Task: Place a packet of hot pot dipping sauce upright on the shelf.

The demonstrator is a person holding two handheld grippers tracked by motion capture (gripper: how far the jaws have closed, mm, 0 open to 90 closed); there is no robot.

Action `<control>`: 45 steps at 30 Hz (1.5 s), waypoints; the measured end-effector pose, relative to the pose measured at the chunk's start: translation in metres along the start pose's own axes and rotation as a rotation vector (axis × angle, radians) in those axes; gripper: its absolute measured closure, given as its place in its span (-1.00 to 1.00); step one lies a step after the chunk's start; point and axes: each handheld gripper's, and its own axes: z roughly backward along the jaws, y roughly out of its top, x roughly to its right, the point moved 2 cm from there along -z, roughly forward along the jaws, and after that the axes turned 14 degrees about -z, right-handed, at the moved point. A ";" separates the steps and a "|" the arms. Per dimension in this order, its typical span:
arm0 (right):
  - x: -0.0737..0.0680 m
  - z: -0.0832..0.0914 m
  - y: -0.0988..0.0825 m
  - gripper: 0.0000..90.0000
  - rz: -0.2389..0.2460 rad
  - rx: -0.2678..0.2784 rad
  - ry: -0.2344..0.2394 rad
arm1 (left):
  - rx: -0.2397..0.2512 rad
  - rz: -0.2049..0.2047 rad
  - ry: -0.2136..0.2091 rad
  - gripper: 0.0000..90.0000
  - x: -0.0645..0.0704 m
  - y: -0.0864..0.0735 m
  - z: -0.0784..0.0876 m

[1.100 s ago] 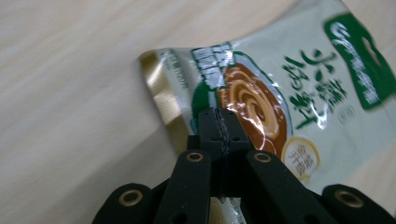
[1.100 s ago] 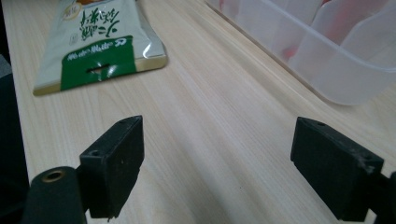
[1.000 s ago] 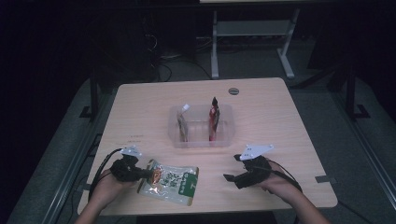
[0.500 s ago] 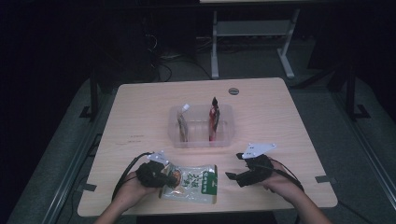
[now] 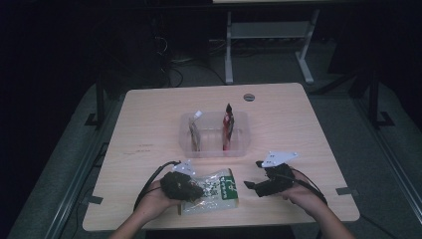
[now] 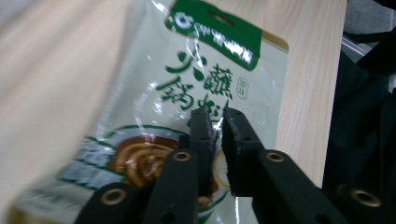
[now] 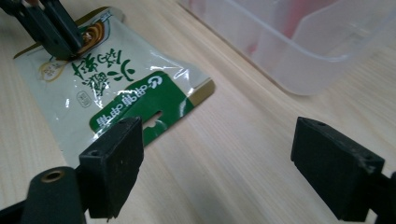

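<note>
A green-and-white snack packet [image 5: 214,191] lies flat on the wooden table [image 5: 149,124] near the front edge. My left gripper [image 5: 197,191] rests low over the packet's left end. In the left gripper view its jaws [image 6: 215,116] have just been opening and stand a narrow gap apart above the packet [image 6: 205,70], with no pad pressing on it. The right gripper view shows the left gripper's [image 7: 74,49] tips at the far end of the packet [image 7: 116,88]. My right gripper [image 5: 253,174] hovers to the right of the packet, and its jaws [image 7: 217,130] are wide open and hold nothing.
A clear plastic bin [image 5: 214,149] stands mid-table behind the packet, with its wall [image 7: 299,60] close to my right gripper. Standing in the bin are a red packet [image 5: 227,127] and a brownish one [image 5: 195,134]. A round cable hole [image 5: 249,97] is farther back.
My left hand has slid to the right along the front edge, and the snack packet came with it, closer to the right gripper. The right hand has stayed put.
</note>
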 end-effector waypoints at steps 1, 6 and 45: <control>0.001 0.002 -0.001 -0.63 -0.008 0.004 -0.009 | -0.002 -0.014 0.012 0.70 -0.002 0.001 0.004; 0.007 0.015 -0.009 -0.60 -0.071 -0.017 -0.023 | 0.006 -0.038 0.044 0.19 -0.014 0.004 0.014; 0.005 0.009 -0.007 -0.72 -0.113 -0.113 0.077 | -0.051 -0.120 0.079 0.90 -0.020 -0.013 -0.008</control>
